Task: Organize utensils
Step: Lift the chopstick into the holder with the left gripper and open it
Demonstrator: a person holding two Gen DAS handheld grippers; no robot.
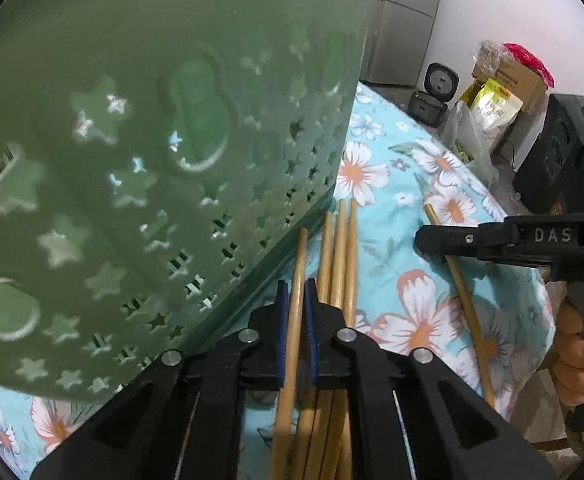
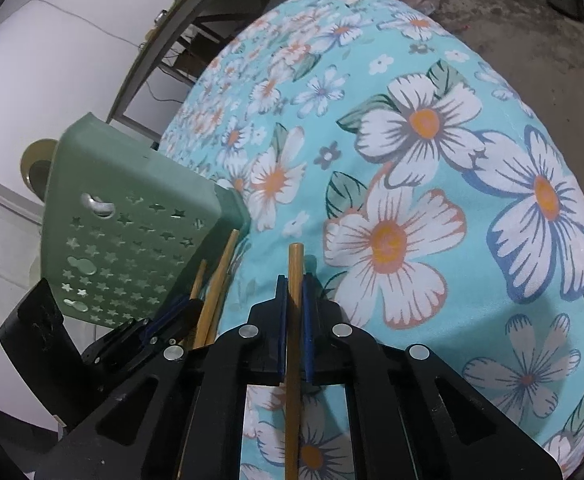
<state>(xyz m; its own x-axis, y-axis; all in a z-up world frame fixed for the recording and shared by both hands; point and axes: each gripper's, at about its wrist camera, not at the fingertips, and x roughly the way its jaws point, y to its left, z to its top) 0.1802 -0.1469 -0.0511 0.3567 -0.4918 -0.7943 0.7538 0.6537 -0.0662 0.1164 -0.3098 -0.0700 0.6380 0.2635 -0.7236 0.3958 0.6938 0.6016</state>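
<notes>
A green basket (image 1: 140, 152) with star-shaped holes fills the left of the left wrist view, lying on its side. My left gripper (image 1: 295, 286) is shut on one wooden chopstick (image 1: 300, 256) right beside the basket's wall. Several more chopsticks (image 1: 341, 256) lie just right of it on the cloth. My right gripper (image 2: 294, 280) is shut on a single chopstick (image 2: 295, 264) over the floral cloth. From the left wrist view the right gripper (image 1: 425, 240) shows side-on, its chopstick (image 1: 469, 312) slanting down. The basket (image 2: 132, 220) and left gripper (image 2: 188, 308) sit at the lower left of the right wrist view.
A turquoise floral cloth (image 2: 411, 140) covers the rounded table, which drops off to bare floor (image 2: 531, 32) on the far side. Beyond the table stand a black appliance (image 1: 437, 88), a cardboard box (image 1: 511, 80) with bags and a dark case (image 1: 563, 160). A hand (image 1: 579, 360) holds the right gripper's handle.
</notes>
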